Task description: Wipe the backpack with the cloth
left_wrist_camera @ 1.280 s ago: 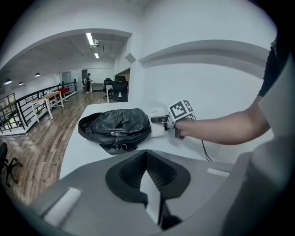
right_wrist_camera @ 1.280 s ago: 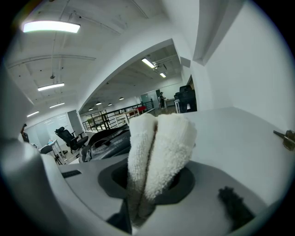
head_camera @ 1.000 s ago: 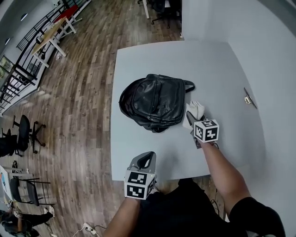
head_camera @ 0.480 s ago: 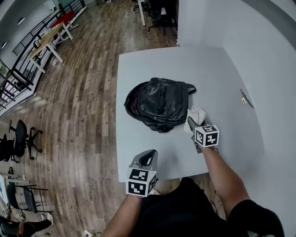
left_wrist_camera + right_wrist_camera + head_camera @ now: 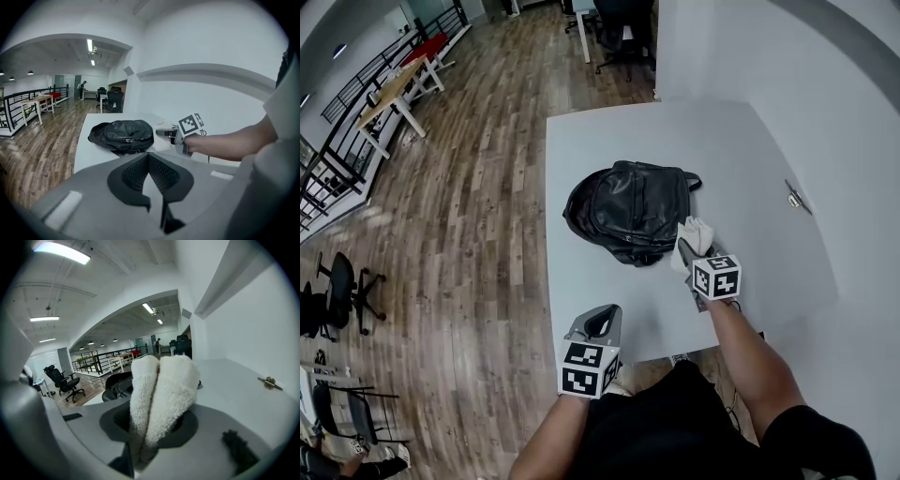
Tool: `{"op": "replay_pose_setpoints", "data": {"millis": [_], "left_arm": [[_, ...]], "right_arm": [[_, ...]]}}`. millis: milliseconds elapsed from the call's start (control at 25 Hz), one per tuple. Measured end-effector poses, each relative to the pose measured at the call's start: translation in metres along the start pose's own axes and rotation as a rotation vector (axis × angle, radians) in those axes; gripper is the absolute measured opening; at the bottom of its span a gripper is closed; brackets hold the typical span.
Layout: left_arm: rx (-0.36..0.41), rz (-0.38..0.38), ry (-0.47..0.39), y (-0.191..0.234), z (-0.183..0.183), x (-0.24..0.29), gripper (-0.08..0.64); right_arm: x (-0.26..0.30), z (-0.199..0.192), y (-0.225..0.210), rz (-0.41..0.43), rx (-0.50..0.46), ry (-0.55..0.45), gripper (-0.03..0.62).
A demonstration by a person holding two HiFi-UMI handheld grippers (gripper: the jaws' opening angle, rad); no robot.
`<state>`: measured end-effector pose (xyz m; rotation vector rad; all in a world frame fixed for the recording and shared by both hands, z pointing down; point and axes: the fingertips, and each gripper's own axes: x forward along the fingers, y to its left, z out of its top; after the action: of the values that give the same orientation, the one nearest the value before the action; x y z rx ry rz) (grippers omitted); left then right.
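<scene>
1. A pale grey table (image 5: 609, 141) stands on a wood-plank floor (image 5: 469, 187), with a white wall along its right side and office chairs (image 5: 342, 281) further off to the left.
2. The black backpack (image 5: 628, 211) lies flat near the middle of the table.
3. Your right gripper (image 5: 683, 248) is clenched on the white fluffy cloth (image 5: 696, 232). The cloth stands up out of the jaws in two thick folds.
4. From the head view, the cloth sits just beside the backpack's near right edge. You cannot tell from any view whether it actually touches the leather.
5. Your left gripper (image 5: 600, 319) hangs at the table's near edge, well apart from the backpack. Its jaws are pressed together at the tips with nothing between them.
6. A small metal piece (image 5: 798, 197) lies on the table's right side, well apart from the backpack and the cloth.
</scene>
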<state>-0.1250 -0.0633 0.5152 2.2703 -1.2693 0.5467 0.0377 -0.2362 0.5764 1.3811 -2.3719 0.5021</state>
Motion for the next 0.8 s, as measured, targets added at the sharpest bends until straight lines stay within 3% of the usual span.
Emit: {"op": "replay_pose_setpoints", "data": {"millis": [520, 800], "left_arm": [[-0.004, -0.031, -0.121, 0.008, 0.000, -0.065, 0.008], [-0.007, -0.027, -0.144, 0.009, -0.007, -0.077, 0.008]], "right_arm": [[-0.074, 0.037, 0.029, -0.081, 0.002, -0.080, 0.097], [-0.073, 0.074, 0.069, -0.007, -0.057, -0.114, 0.097]]}}
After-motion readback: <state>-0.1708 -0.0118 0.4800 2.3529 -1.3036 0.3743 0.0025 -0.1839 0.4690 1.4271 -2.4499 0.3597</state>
